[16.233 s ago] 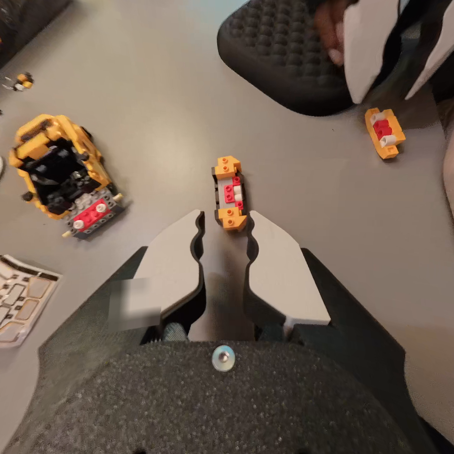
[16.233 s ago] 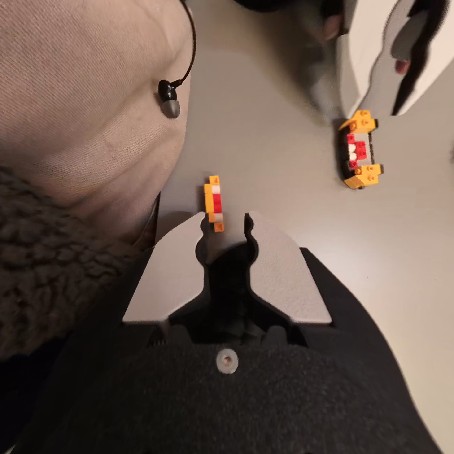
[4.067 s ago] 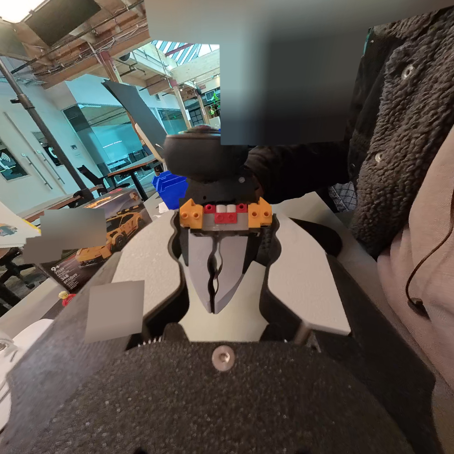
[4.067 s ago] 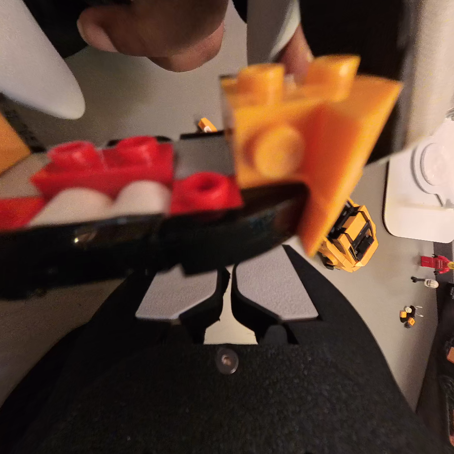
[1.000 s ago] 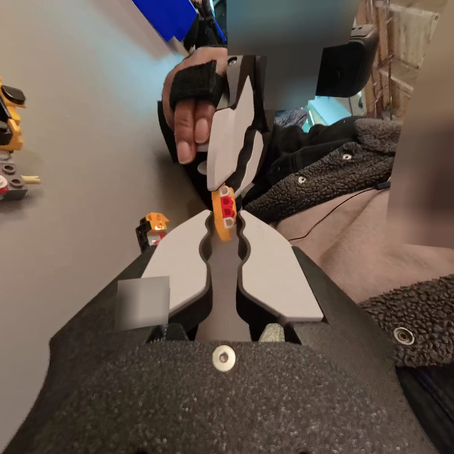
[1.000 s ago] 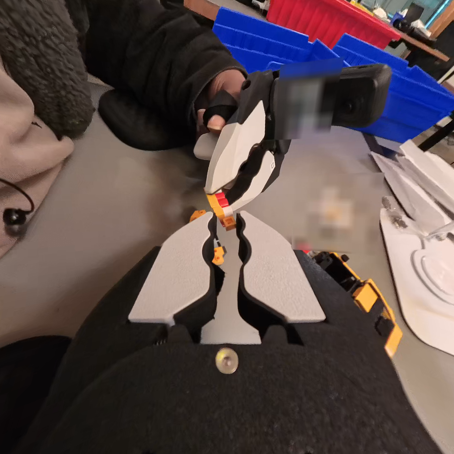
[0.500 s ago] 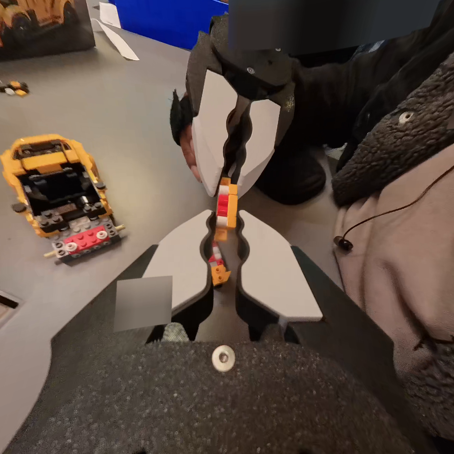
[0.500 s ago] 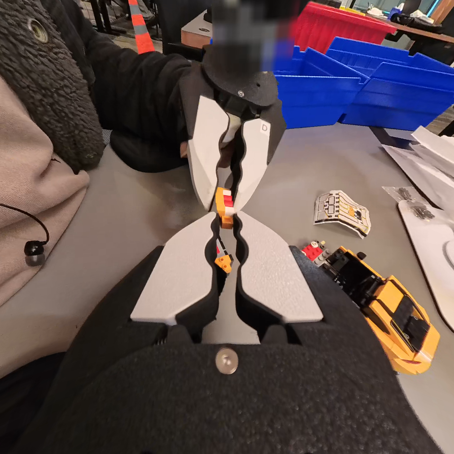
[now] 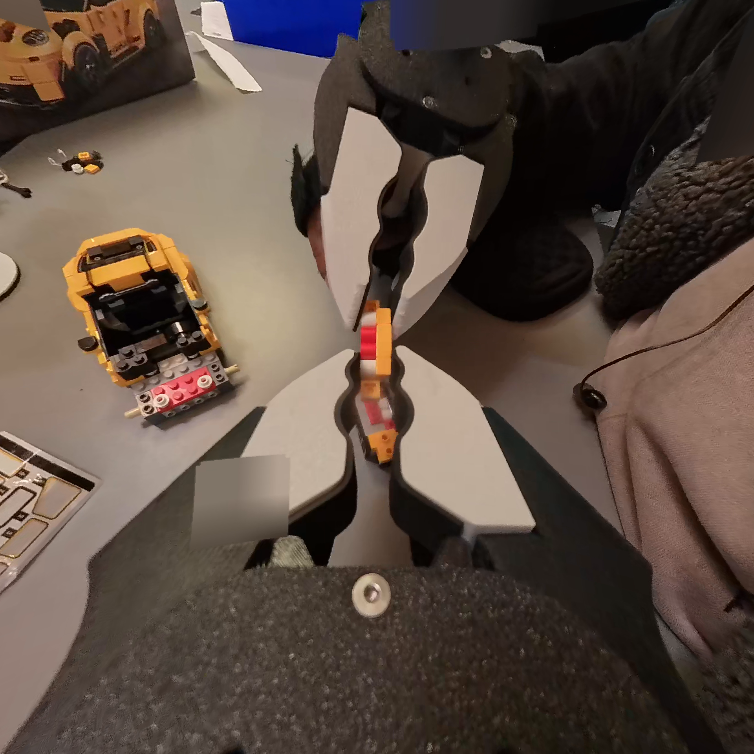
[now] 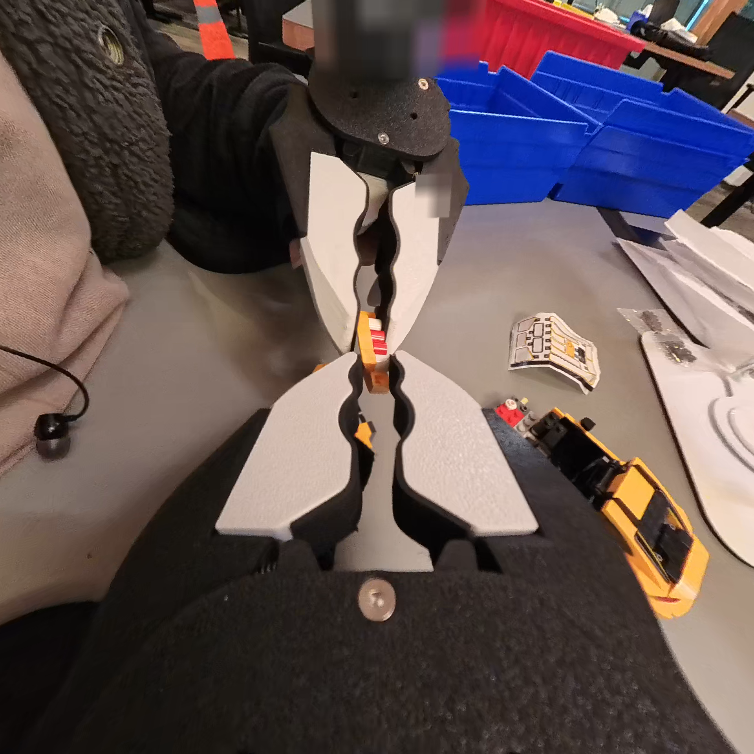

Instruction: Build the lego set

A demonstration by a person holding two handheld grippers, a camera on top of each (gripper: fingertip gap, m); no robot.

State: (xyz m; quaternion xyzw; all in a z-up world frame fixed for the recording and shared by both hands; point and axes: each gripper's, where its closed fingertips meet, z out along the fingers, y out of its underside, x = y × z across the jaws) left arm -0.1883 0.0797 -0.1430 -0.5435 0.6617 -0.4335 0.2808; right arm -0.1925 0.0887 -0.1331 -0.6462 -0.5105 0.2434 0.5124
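Observation:
A small orange, red and white brick assembly (image 9: 376, 342) hangs above the grey table, gripped at both ends. My left gripper (image 9: 374, 357) is shut on its near end in the left wrist view. My right gripper (image 9: 376, 324) comes in from the top, tip to tip, shut on the far end. The right wrist view shows the same: my right gripper (image 10: 374, 362) below, my left gripper (image 10: 369, 332) above, the assembly (image 10: 373, 347) between. A second small orange and red piece (image 9: 378, 426) lies on the table under the fingers. The part-built yellow car (image 9: 138, 318) stands to the left.
The car (image 10: 620, 502) lies right of my right gripper, a sticker sheet (image 10: 551, 351) beyond it. Blue bins (image 10: 571, 143) stand at the back. A white tray (image 10: 718, 449) and white bags (image 10: 714, 261) are at far right. The set's box (image 9: 81, 53) and loose bricks (image 9: 81, 163) are far left.
Both grippers have swung from a tilted pose to level, tip to tip, and drawn slightly closer. The assembly stays held between them. The car has come into both views.

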